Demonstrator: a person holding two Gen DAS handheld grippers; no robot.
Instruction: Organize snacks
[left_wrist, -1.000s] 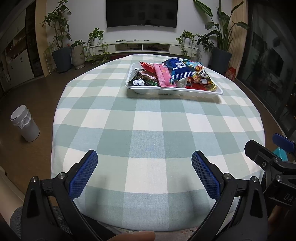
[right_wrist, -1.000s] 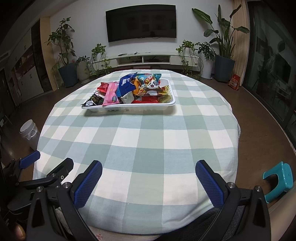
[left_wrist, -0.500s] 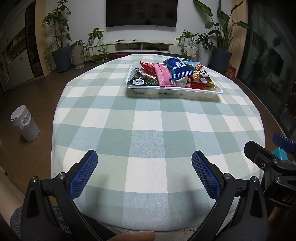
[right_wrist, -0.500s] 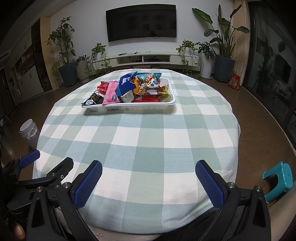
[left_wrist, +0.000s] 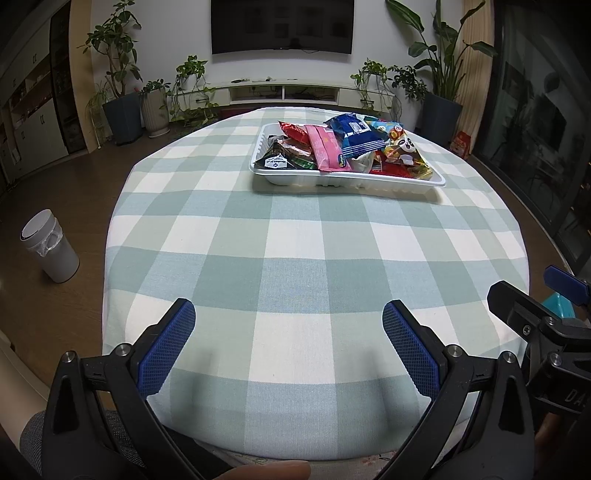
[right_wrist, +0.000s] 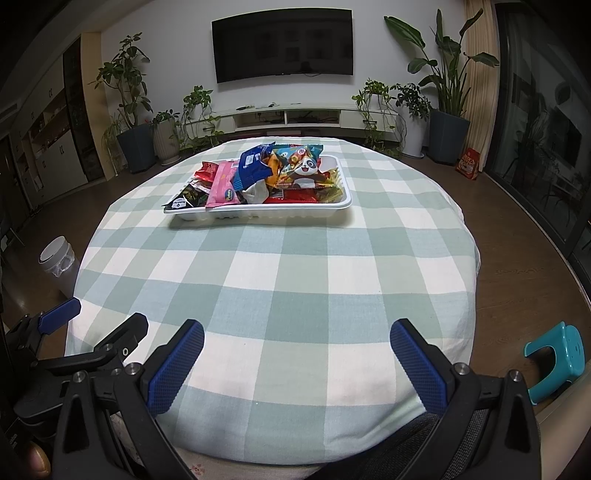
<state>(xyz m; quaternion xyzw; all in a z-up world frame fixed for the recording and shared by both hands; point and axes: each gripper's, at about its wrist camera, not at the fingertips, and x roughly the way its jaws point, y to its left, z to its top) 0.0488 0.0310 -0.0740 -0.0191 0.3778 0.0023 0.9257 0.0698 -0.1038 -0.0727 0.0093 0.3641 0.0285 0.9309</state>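
1. Living-room setting: round table under a green-and-white checked cloth (left_wrist: 295, 236), wall television (right_wrist: 282, 40) and potted plants beyond it, a white bin (left_wrist: 50, 251) on the floor off to the outer side of our left jaws.
2. We hold the left gripper (left_wrist: 288, 328) and the right gripper (right_wrist: 297, 341) low at the near table edge, side by side. Both sets of jaws stand spread wide, with nothing between the blue pads but bare cloth.
3. White tray (left_wrist: 347, 181) sits well ahead of both jaws, toward the far side of the table, slightly to the right of the left gripper's centreline and slightly to the left of the right gripper's.
4. Snack packets are heaped in the tray: a pink packet (left_wrist: 327, 147), a blue packet (left_wrist: 356, 134), a panda-print bag (right_wrist: 304, 168), a dark packet (left_wrist: 277, 158) at the tray's left end, red ones underneath.
5. Progress, as we judge it: every packet we can see is in the tray and no packet lies loose on the cloth. Whether sorting remains, we cannot say.
6. Hard to make out: packets overlap, so lower ones are mostly hidden and the count is uncertain; any tray compartments are covered; printing is too small to read. A teal stool (right_wrist: 554, 354) is partly cut off by the right gripper's frame.
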